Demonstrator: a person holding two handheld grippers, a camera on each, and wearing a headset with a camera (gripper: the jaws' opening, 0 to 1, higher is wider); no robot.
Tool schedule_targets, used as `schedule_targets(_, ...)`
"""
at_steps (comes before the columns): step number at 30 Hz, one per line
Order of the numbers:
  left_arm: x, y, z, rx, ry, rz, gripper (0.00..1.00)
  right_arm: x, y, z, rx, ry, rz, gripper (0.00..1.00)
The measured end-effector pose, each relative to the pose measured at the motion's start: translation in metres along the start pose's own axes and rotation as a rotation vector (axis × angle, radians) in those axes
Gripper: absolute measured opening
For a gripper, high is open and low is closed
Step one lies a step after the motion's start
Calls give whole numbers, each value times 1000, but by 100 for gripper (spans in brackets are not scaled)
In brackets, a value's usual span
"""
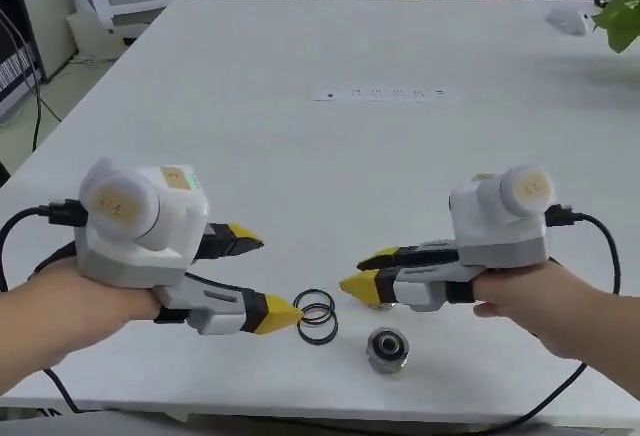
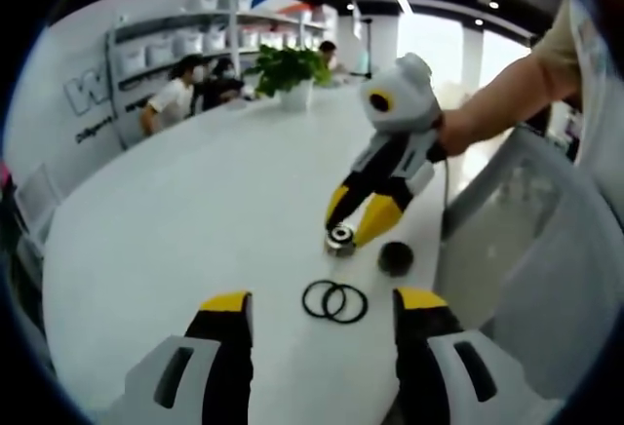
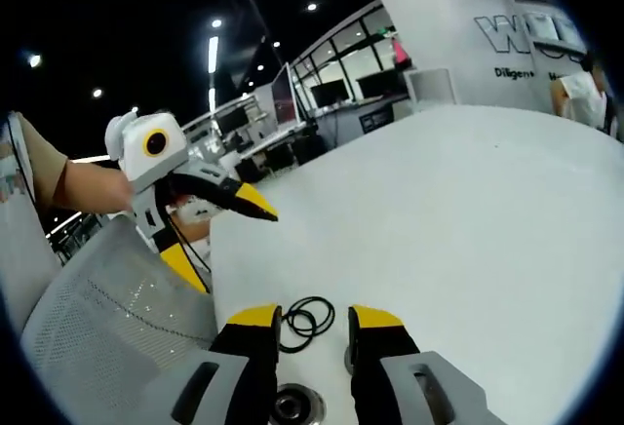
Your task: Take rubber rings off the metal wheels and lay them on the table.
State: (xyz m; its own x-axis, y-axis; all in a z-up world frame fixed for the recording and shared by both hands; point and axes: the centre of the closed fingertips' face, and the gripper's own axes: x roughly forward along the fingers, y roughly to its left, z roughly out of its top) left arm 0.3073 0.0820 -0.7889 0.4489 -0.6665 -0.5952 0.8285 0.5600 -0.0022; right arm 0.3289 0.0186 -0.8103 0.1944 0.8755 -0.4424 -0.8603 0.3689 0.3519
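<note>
Rubber rings (image 1: 316, 317): two, black, overlapping, lying flat on the bench (image 1: 300, 156) between the two pairs of tips.
Metal wheel (image 1: 387, 348): near-right of the rings, close to the near edge; whether it bears a ring cannot be told.
Second wheel (image 2: 340, 239): at the right-hand tips.
Left tongs (image 1: 262, 276): spread wide, empty.
Right tongs (image 1: 364, 272): partly spread, pinching nothing.
Step, judged: steady one wheel with one pair, then hook and peel its ring slowly with the other.
Edges: a wheel could roll off the near edge; work farther in.
Open room: broad bench surface on the far side.
</note>
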Motion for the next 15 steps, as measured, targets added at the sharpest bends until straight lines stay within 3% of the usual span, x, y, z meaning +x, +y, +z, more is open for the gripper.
schedule_targets(7, -8, -2, 6, -9, -19, 12, 60, -26, 2, 11, -28, -41, -31, 34)
schedule_targets(15, -14, -7, 11, -1, -29, 13, 61, -52, 5, 8, -65, -65, -75, 48)
